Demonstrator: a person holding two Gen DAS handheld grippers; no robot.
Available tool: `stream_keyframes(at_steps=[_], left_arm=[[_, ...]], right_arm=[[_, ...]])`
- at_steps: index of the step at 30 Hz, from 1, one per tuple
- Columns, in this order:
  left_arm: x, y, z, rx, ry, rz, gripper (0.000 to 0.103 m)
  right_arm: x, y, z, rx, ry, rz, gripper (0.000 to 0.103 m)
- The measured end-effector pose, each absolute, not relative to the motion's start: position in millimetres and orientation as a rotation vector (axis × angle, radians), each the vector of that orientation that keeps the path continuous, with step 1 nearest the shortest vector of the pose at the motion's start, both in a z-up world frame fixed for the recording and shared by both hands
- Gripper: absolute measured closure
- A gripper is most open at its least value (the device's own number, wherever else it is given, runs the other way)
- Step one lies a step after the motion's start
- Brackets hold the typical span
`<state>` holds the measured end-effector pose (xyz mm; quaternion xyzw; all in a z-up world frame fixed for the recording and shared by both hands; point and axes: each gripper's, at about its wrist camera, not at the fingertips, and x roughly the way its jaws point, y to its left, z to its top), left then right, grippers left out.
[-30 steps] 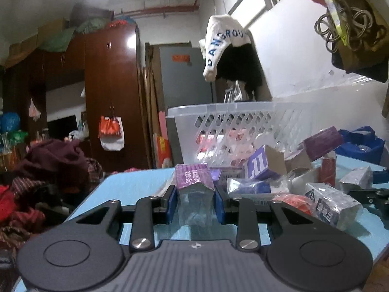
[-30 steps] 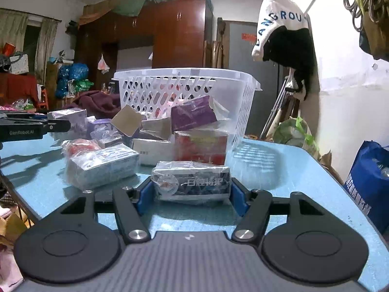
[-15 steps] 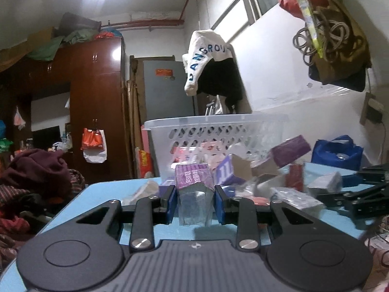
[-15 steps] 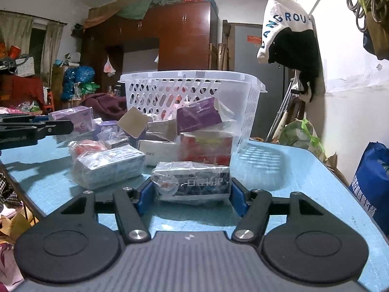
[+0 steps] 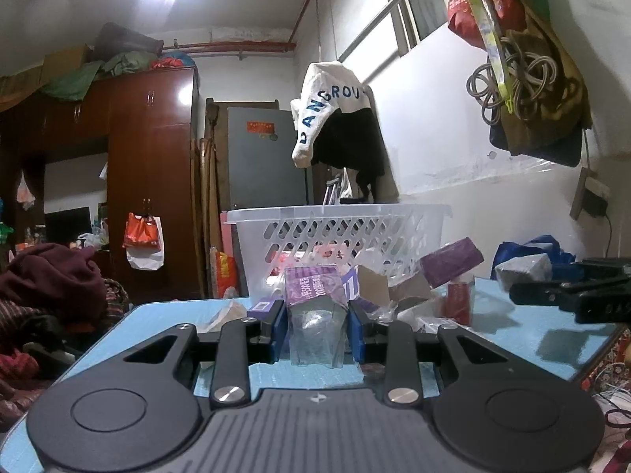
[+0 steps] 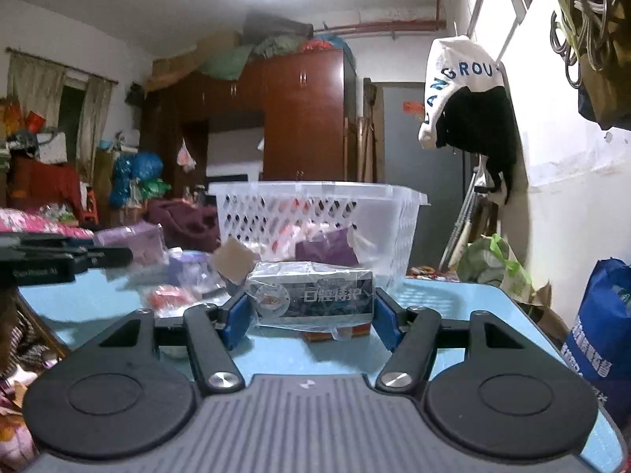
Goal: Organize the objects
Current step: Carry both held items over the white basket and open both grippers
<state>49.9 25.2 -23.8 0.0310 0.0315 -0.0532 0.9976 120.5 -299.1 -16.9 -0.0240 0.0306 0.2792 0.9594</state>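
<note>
My left gripper (image 5: pixel 315 327) is shut on a purple box in clear wrap (image 5: pixel 313 295), held above the blue table (image 5: pixel 157 323). My right gripper (image 6: pixel 309 311) is shut on a grey plastic-wrapped box (image 6: pixel 311 295), lifted above the table (image 6: pixel 453 307). A white slotted basket (image 5: pixel 339 236) stands behind a pile of boxes and packets (image 5: pixel 434 280); it also shows in the right wrist view (image 6: pixel 315 213). The right gripper shows at the right edge of the left wrist view (image 5: pixel 572 291), and the left gripper at the left edge of the right wrist view (image 6: pixel 59 260).
A blue bag (image 6: pixel 603 335) stands right of the table by the white wall. A pile of clothes (image 5: pixel 51 283) lies left of the table. A dark wardrobe (image 5: pixel 150 177) stands behind. A coil of cord (image 5: pixel 508 82) hangs on the wall above.
Both grippers have risen with their boxes. The right gripper's grey box has left the table, and the basket and pile sit lower in both views.
</note>
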Motion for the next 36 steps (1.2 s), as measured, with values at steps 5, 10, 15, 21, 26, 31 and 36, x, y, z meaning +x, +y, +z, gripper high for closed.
stream_keyframes(at_steps=[5, 10, 15, 21, 26, 31, 36], left_arm=[[53, 28, -14, 0.004, 0.062, -0.128, 0.067], [98, 22, 65, -0.043, 0.037, -0.216, 0.067], [193, 16, 126, -0.067, 0.168, -0.171, 0.067], [286, 17, 130, -0.091, 0.409, -0.148, 0.043], [263, 38, 118, -0.111, 0.373, -0.132, 0.037], [192, 76, 80, -0.075, 0.342, -0.128, 0.019], [165, 117, 31, -0.171, 0.451, -0.131, 0.019]], right_arm=[[121, -297, -5, -0.031, 0.02, 0.6, 0.037], [151, -267, 88, -0.102, -0.069, 0.635, 0.037], [231, -228, 130, -0.224, 0.033, 0.472, 0.037], [306, -204, 125, -0.228, 0.219, 0.456, 0.019], [276, -223, 117, -0.167, 0.143, 0.442, 0.0], [227, -262, 93, -0.105, 0.11, 0.489, 0.0], [223, -256, 59, -0.132, 0.21, 0.543, 0.001]])
